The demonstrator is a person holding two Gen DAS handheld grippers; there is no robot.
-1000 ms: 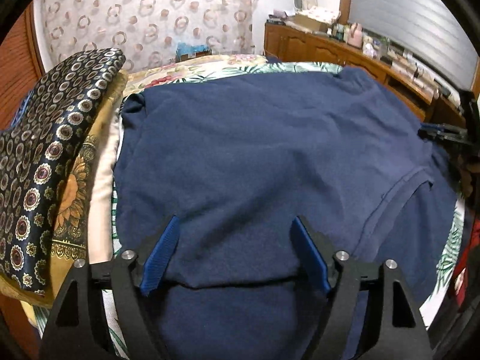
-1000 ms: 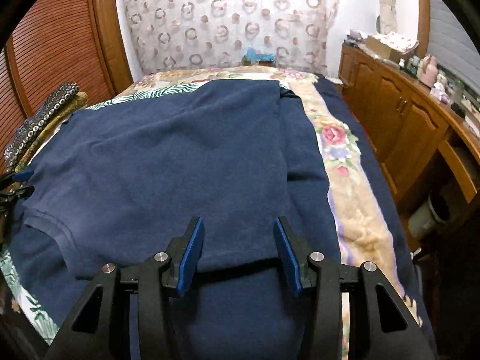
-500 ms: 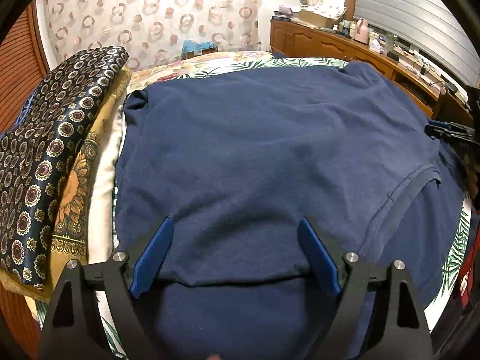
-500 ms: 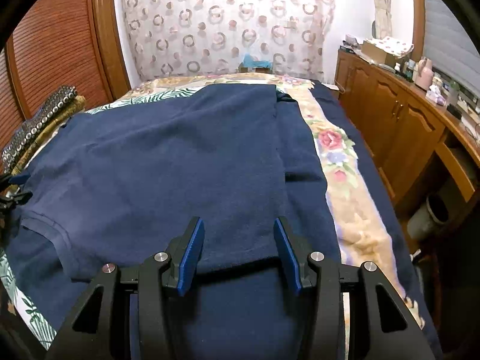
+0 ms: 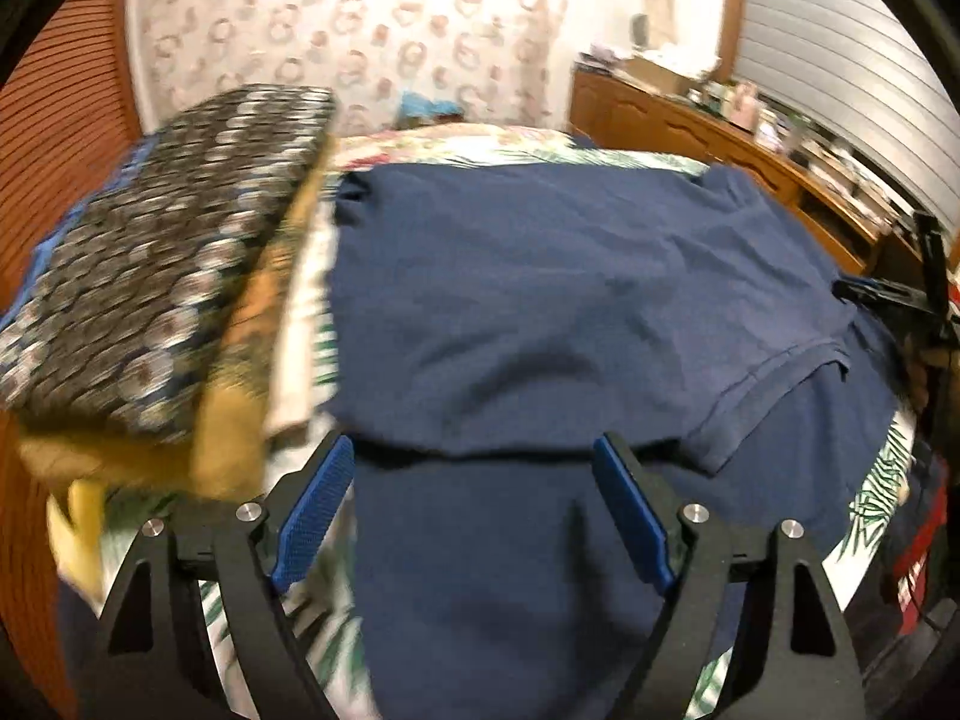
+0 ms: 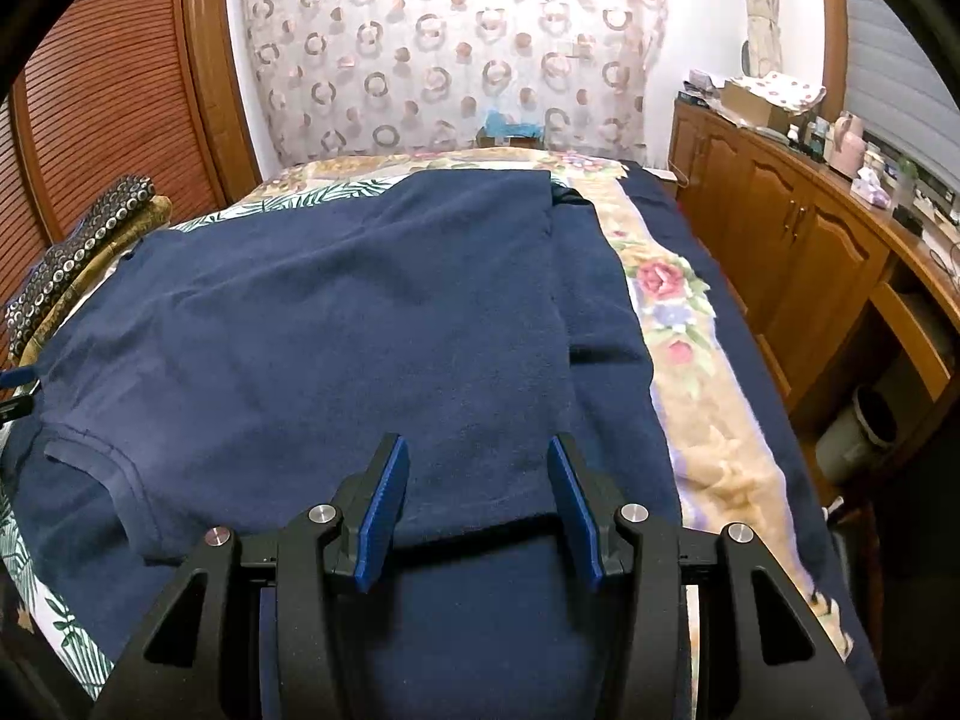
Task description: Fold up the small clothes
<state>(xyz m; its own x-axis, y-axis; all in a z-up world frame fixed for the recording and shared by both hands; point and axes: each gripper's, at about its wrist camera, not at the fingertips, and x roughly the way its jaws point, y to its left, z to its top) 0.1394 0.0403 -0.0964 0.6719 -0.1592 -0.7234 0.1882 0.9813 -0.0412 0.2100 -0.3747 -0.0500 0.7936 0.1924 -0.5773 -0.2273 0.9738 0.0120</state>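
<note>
- Navy T-shirt [image 5: 570, 300] lies spread flat on the bed, near part folded over itself so the hem edge runs across just ahead of the fingertips; a sleeve [image 5: 774, 384] lies on top at right.
- Left wrist view: left hand-held gripper [image 5: 474, 504] is wide apart, jaws closing, blue pads not pressing on anything; shirt lies below between them, not gripped. Left pad sits over the shirt's left edge and the leaf-print bedspread [image 5: 312, 594].
- Left of the shirt, a stack of folded patterned fabric [image 5: 156, 276], dark circles on top, mustard under; blurred.
- Right edge: other hand-held gripper's tip [image 5: 888, 291] at the shirt's side.
- Right wrist view: right hand-held gripper [image 6: 477, 498] about half open, nothing between the pads but the shirt [image 6: 336, 324] below, no grip visible.
- Floral blanket [image 6: 690, 372] shows right of the shirt; wooden cabinets [image 6: 792, 252] beyond; ring-print curtain [image 6: 450, 54] at the back.
</note>
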